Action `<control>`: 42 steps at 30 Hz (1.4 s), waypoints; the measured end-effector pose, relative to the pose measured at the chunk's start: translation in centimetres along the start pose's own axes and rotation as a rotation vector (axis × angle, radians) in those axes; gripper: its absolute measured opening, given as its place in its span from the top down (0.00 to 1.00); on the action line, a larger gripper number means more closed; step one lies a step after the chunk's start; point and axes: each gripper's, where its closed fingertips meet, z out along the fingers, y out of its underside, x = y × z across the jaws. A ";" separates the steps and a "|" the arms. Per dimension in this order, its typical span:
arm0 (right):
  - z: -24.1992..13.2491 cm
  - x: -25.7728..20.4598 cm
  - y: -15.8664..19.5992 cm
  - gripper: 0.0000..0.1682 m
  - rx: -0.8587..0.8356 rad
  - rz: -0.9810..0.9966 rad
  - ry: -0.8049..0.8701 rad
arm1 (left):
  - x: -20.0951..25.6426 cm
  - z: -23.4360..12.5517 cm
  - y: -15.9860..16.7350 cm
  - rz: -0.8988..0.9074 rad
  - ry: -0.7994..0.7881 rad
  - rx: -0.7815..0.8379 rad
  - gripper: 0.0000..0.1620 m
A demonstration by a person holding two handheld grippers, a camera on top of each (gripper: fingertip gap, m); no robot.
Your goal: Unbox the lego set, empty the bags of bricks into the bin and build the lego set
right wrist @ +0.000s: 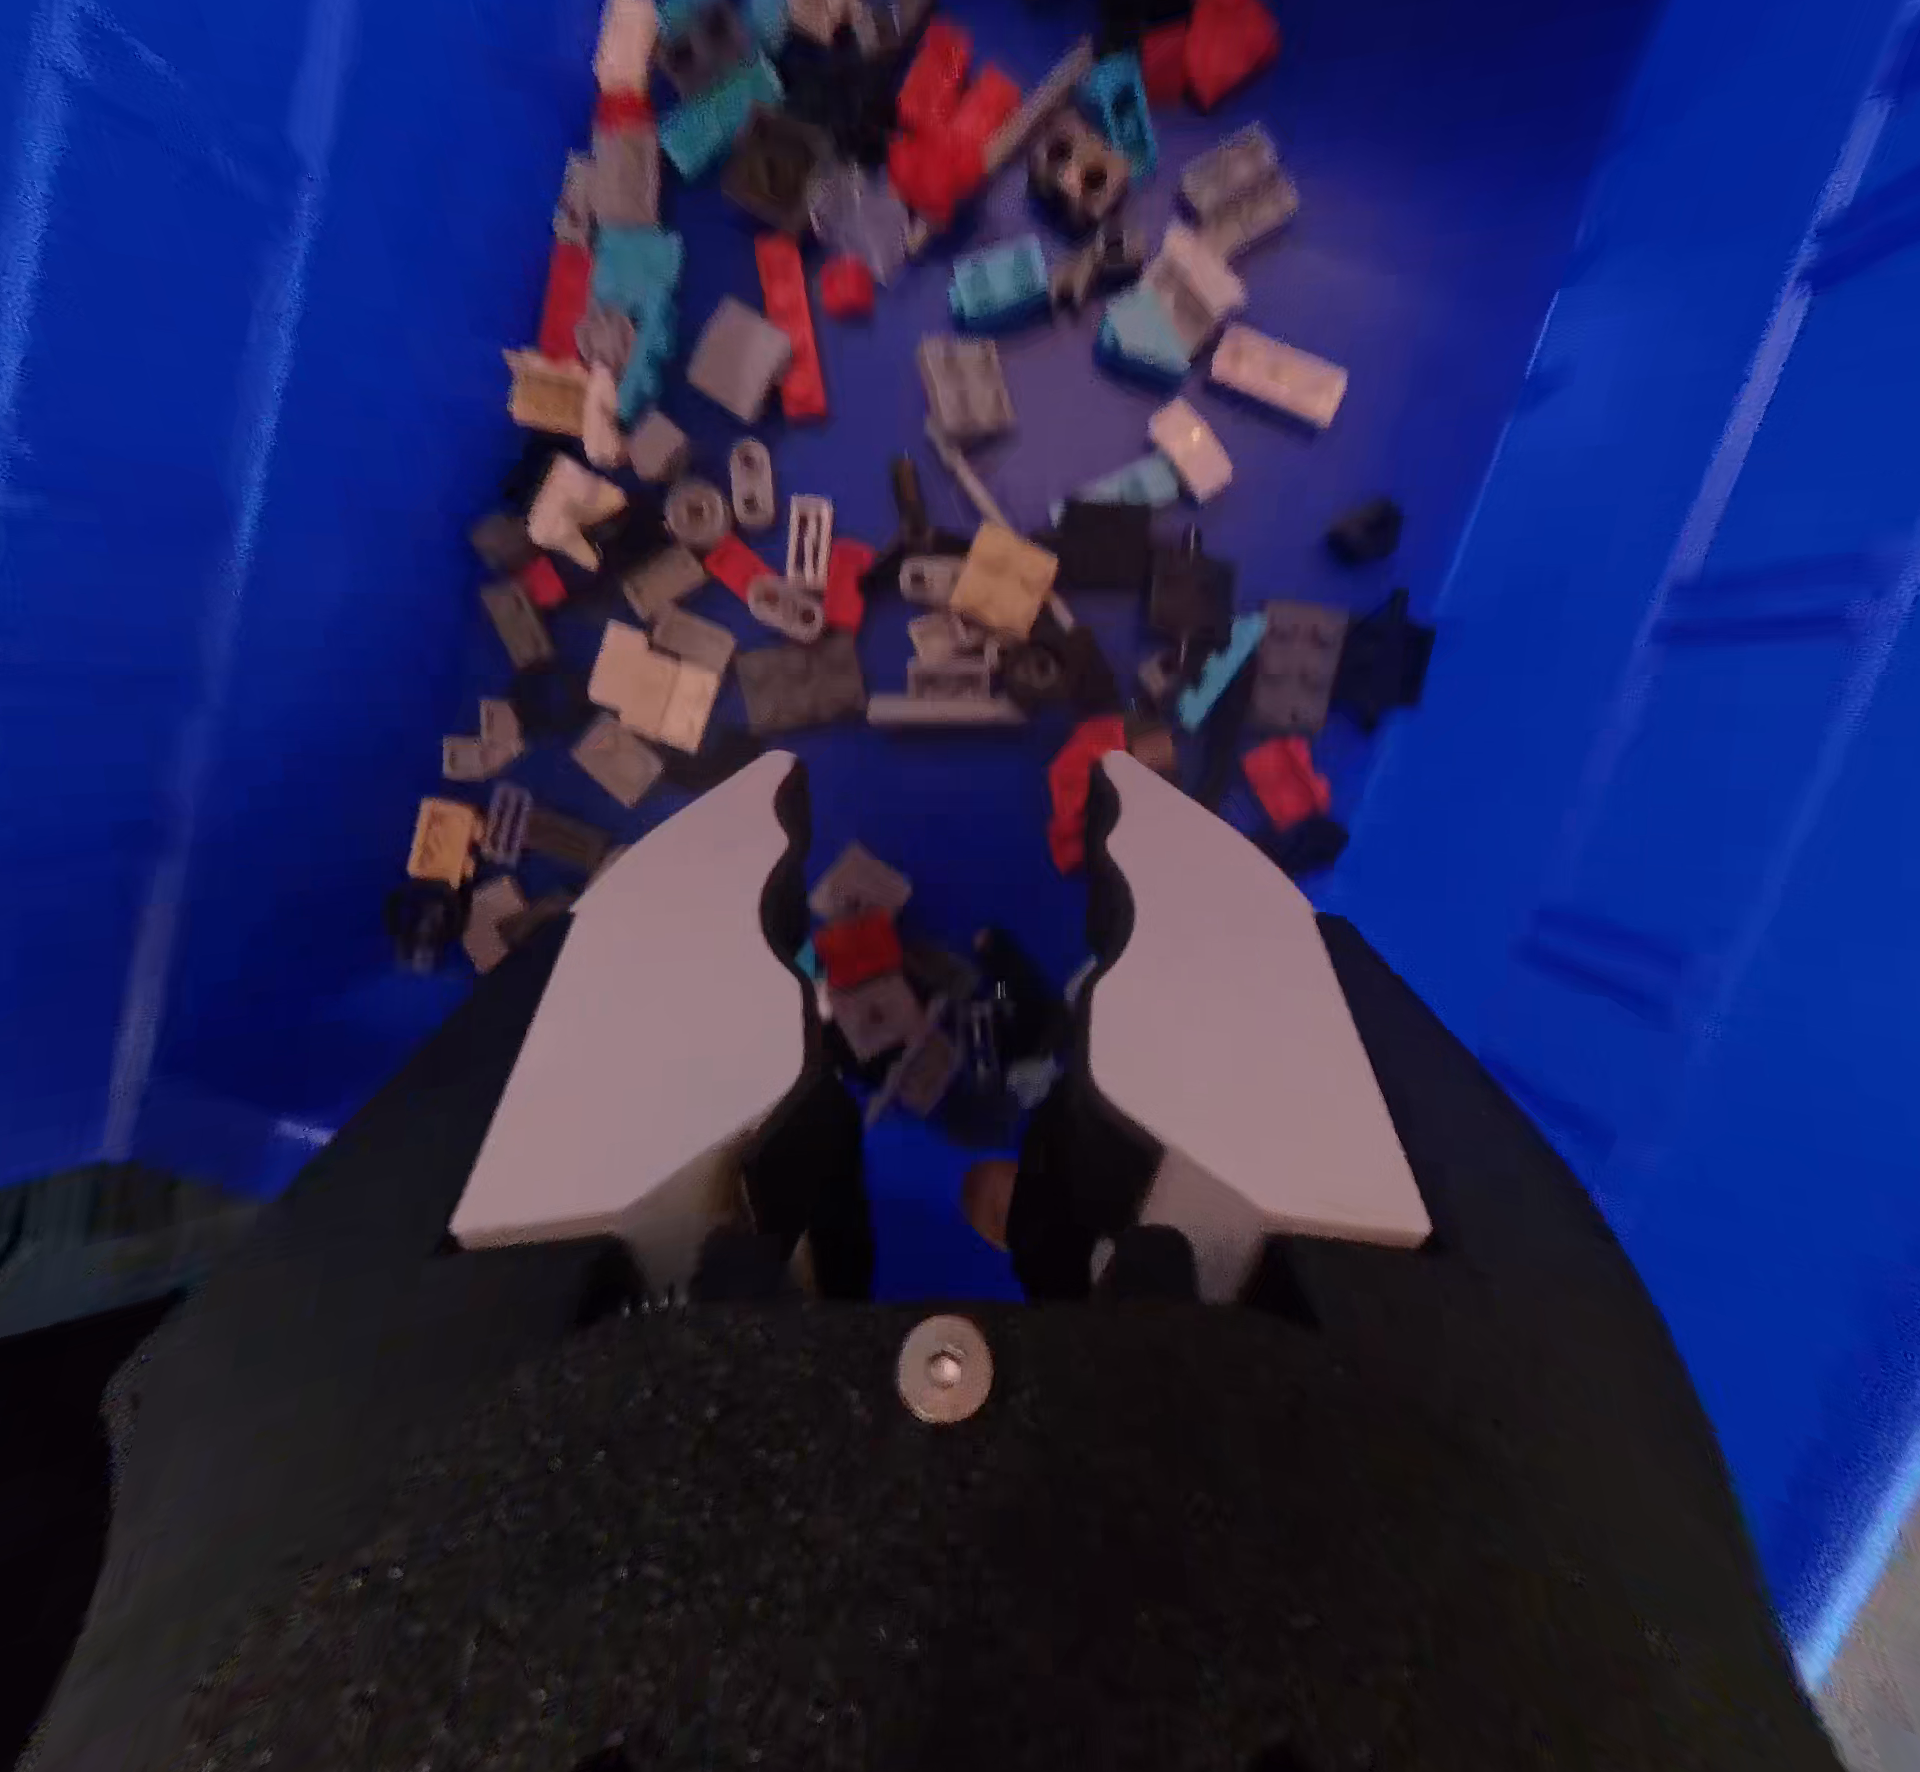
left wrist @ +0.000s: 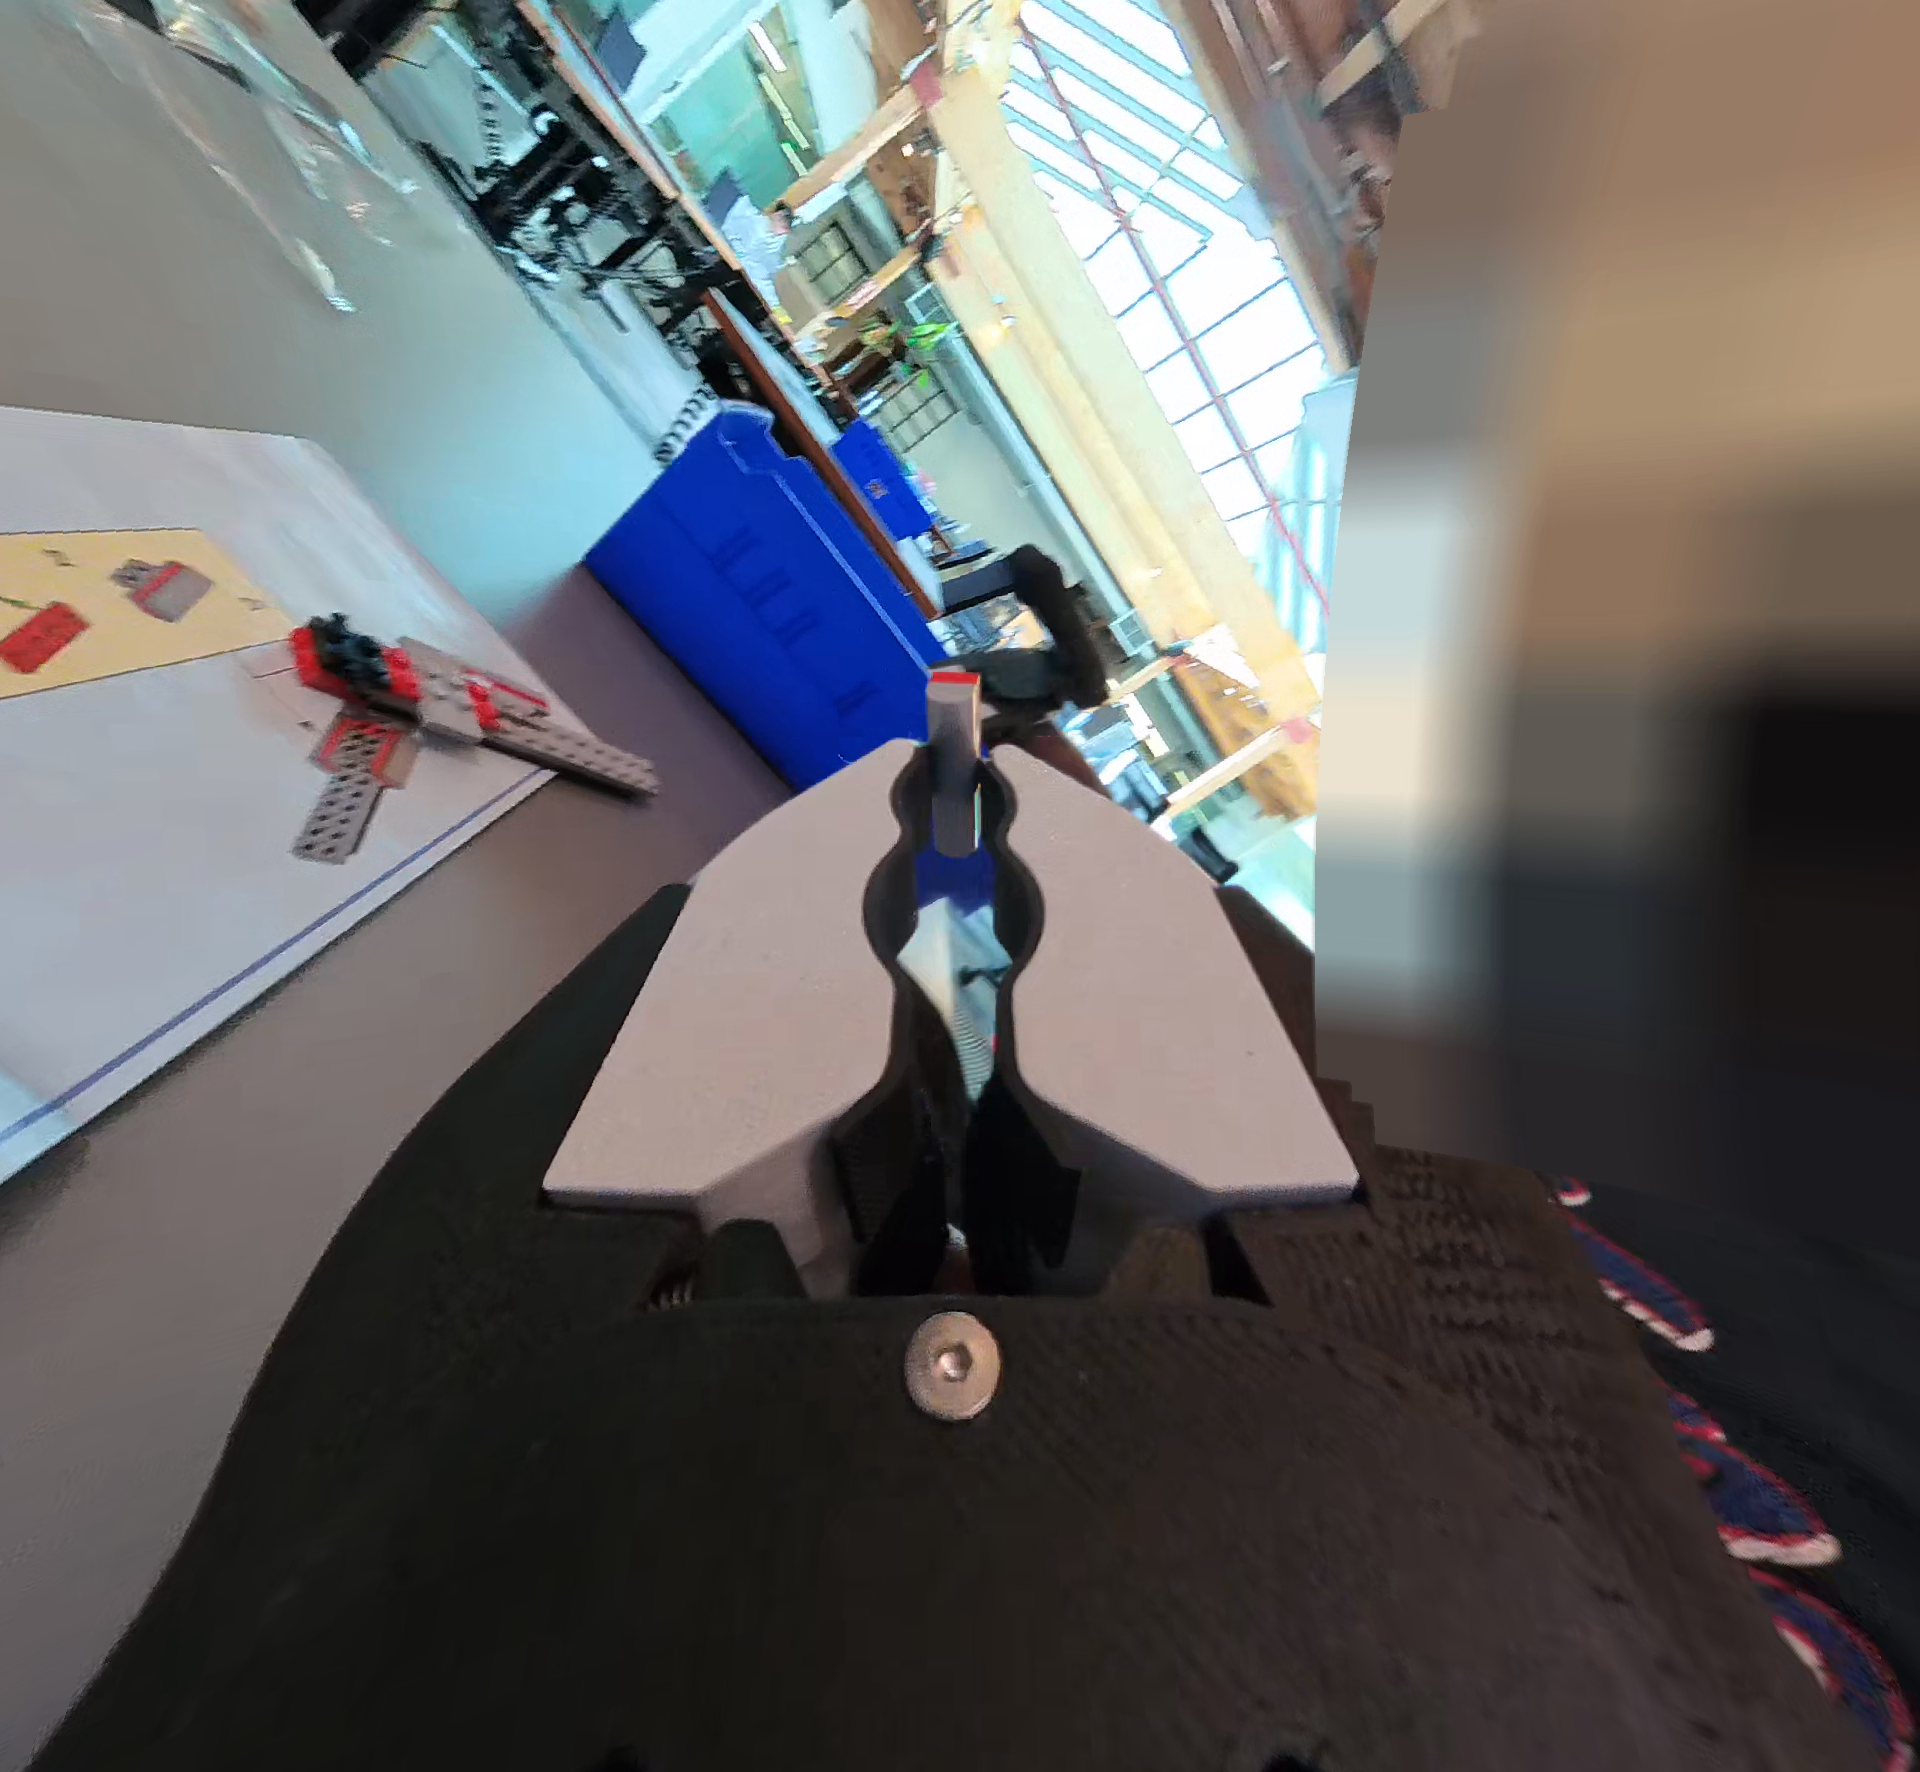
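Observation:
My left gripper (left wrist: pixel 954 754) is shut on a small grey piece with a red tip (left wrist: pixel 954 735) and holds it in the air, tilted, beside the table. A partly built grey, red and black model (left wrist: pixel 436 694) lies on the open instruction booklet (left wrist: pixel 135 787) at the left. The blue bin (left wrist: pixel 769 600) stands behind it. My right gripper (right wrist: pixel 940 772) is open and empty, inside the blue bin (right wrist: pixel 260 475), just above the loose bricks (right wrist: pixel 914 392) in red, grey, teal, tan and black on the bin floor.
The grey table top (left wrist: pixel 312 1047) runs under the booklet. Clear plastic bags (left wrist: pixel 281 122) lie far left on the table. The bin's blue walls (right wrist: pixel 1662 579) close in on both sides of my right gripper. The other gripper's black body (left wrist: pixel 1049 621) shows over the bin. About 40 cm separates my left fingertips from my right.

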 end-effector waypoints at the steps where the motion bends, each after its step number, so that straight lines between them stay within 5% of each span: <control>1: -0.2 0.1 1.0 0.65 -0.056 0.004 0.027 | -0.2 0.0 0.3 0.018 -0.022 -0.006 0.95; 8: 0.3 0.1 3.6 0.58 -0.193 0.008 0.071 | -0.7 0.3 1.4 0.185 -0.159 -0.068 0.95; 18: 0.6 0.4 2.2 0.92 -0.084 -0.058 0.086 | -0.2 1.8 1.7 0.410 -0.247 -0.130 0.95; 24: -1.0 0.4 0.9 0.96 0.063 -0.098 0.075 | -0.1 3.8 2.5 0.474 -0.241 -0.183 0.95; 35: -2.1 -0.5 2.0 0.78 0.096 -0.177 0.050 | -0.7 7.2 4.3 0.561 -0.257 -0.289 0.95; 42: -1.4 -1.7 1.0 0.79 0.113 -0.218 0.003 | -0.9 9.2 5.2 0.564 -0.241 -0.316 0.95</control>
